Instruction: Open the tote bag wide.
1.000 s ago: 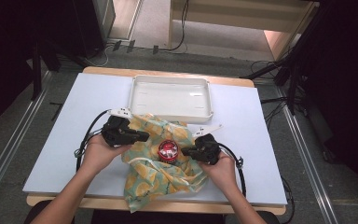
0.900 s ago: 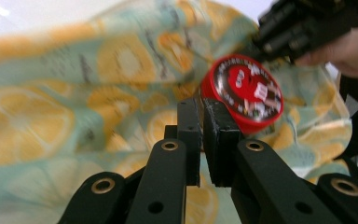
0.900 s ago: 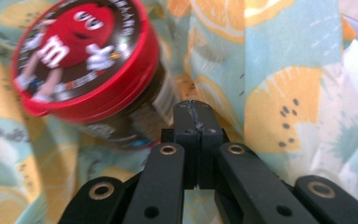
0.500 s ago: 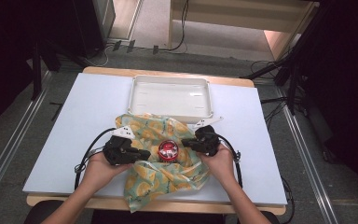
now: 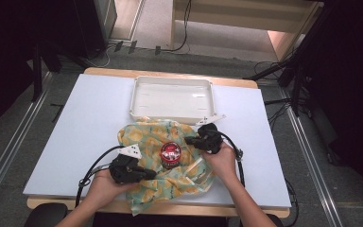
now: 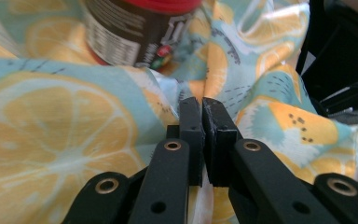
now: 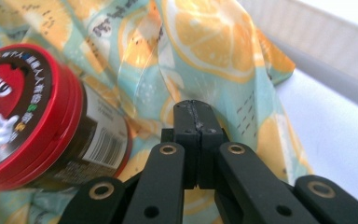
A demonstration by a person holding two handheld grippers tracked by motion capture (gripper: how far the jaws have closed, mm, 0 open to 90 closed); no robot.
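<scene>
The red-lidded jar [image 5: 171, 154] stands mid-frame in the high view on the lemon-print cloth [image 5: 146, 137], between both claws; left claw [image 5: 152, 174] lies lower left of it, right claw [image 5: 189, 140] upper right and nearer; each is clamped shut on cloth.

Your left gripper [image 5: 131, 169] and right gripper [image 5: 207, 138] are matte black, each with 2 flat-faced jaws on angled link arms. Brass-coloured rivets sit at the link pivots behind the pads, with plain holes further back. Pad tips look scuffed whitish. A pale 3-cornered plate sits atop each body. A black cable loops off the rear of each. Your forearms are bare, no sleeves in frame.
</scene>
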